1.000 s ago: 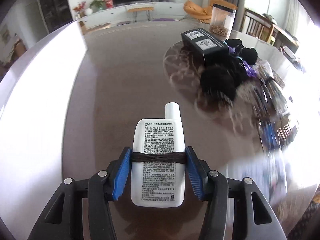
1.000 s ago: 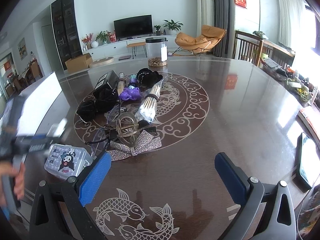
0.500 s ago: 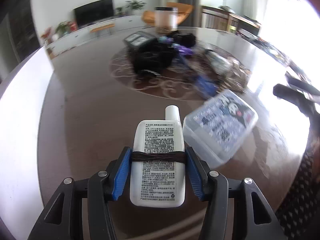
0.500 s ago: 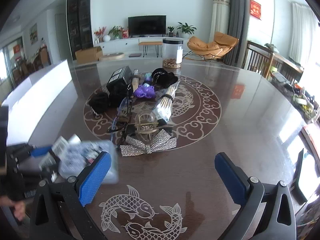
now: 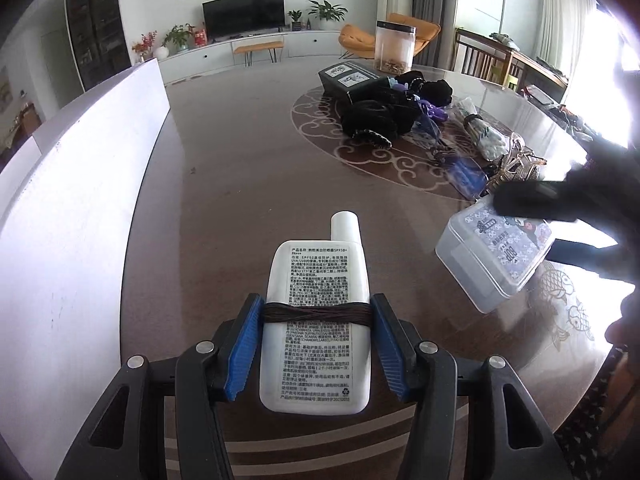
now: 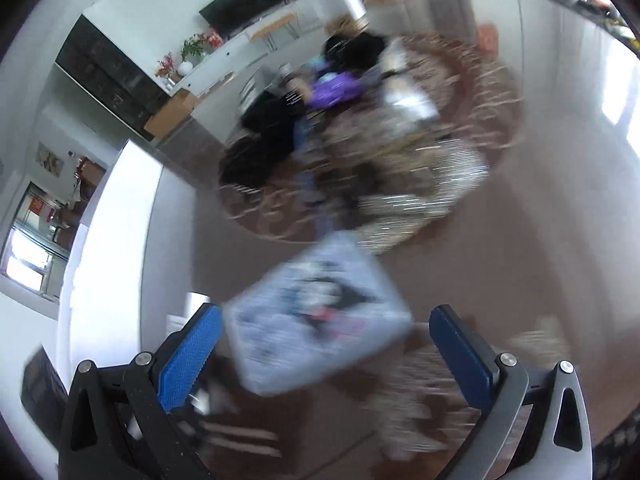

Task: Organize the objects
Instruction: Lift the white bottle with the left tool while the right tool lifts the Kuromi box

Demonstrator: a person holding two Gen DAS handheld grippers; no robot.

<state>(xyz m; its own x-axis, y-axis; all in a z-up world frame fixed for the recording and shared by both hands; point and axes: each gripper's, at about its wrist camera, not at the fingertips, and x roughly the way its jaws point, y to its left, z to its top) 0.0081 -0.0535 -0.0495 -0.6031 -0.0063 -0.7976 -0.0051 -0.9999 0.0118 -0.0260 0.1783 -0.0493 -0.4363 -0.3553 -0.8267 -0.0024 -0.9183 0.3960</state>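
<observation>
My left gripper [image 5: 316, 332] is shut on a white sunscreen bottle [image 5: 316, 320] with a dark hair tie around its middle, held above the brown table [image 5: 240, 184]. A clear plastic box with a cartoon lid [image 5: 494, 258] lies to its right. In the blurred right wrist view the same box [image 6: 316, 324] lies between the wide-open blue pads [image 6: 188, 356] of my right gripper [image 6: 324, 352], which shows as a dark blur over the box in the left wrist view. I cannot tell whether the pads touch the box.
A pile of hair accessories [image 5: 400, 120], a black box [image 5: 352, 82], a cotton swab bundle [image 5: 484, 136] and a clear jar [image 5: 394, 46] lie on the table's patterned centre. A white board [image 5: 80, 200] stands along the left edge.
My right gripper has swung down and left over the cartoon-lid box, its view now blurred. My left gripper still holds the bottle and has turned back leftward.
</observation>
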